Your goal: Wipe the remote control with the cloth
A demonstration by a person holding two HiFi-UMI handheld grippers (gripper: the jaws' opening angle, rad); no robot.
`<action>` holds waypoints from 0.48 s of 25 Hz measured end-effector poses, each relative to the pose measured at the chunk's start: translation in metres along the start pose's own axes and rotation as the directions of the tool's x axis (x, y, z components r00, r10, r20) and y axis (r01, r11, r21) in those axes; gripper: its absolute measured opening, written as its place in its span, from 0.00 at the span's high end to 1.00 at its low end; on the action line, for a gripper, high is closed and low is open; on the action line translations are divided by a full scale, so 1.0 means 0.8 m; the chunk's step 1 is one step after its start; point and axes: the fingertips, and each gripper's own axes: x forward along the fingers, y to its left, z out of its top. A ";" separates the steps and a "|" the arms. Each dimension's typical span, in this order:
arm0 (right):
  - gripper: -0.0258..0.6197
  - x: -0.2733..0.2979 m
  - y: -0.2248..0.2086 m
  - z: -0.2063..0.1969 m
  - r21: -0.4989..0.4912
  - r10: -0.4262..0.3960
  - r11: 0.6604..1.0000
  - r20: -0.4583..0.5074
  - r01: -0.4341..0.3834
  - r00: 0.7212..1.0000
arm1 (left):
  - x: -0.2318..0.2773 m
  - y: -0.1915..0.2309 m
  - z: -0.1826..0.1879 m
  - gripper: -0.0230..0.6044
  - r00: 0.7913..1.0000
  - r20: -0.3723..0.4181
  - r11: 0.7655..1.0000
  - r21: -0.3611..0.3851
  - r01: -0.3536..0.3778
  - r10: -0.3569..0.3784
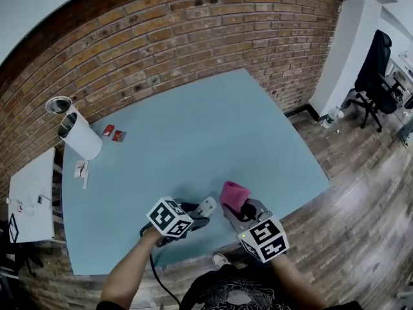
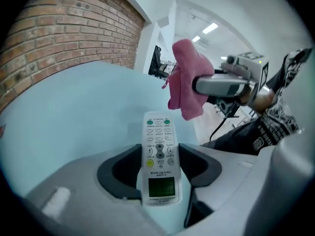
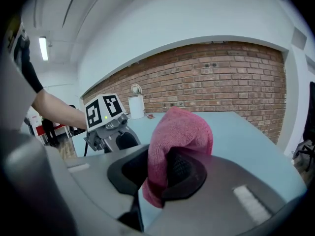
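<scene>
Left gripper (image 1: 193,217) is clamping the remote control (image 2: 158,141) by its long edges, keypad up, over the near part of the table (image 1: 193,134). Right gripper (image 3: 160,173) is pinching the pink cloth (image 3: 179,132), which is bulging past its jaws. Judgement: that bulge should be stroking lengthwise along the keypad, lightly, with the left grip staying firm.

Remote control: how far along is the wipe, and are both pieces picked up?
Done: both pick-ups. The left hand-held gripper is shut on the remote control, and the right hand-held gripper is shut on the pink cloth, both held off the blue table. In hand: the cloth is held near the remote's far end, with a gap between them. Left: the wiping itself; no contact shows yet.
</scene>
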 end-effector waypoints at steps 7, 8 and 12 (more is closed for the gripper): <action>0.87 -0.021 -0.019 0.054 -0.087 -0.037 0.995 0.086 0.044 0.996 | -0.033 -0.032 0.056 0.57 0.934 0.281 0.954 -0.137 0.266 -0.220; 0.87 -0.024 -0.019 0.063 -0.104 -0.038 0.993 0.098 0.048 0.994 | -0.039 -0.038 0.065 0.57 0.904 0.337 0.933 -0.151 0.327 -0.262; 0.87 -0.031 -0.019 0.094 -0.218 -0.040 0.973 0.147 0.072 0.988 | -0.069 -0.060 0.103 0.57 0.730 0.545 0.816 -0.134 0.562 -0.413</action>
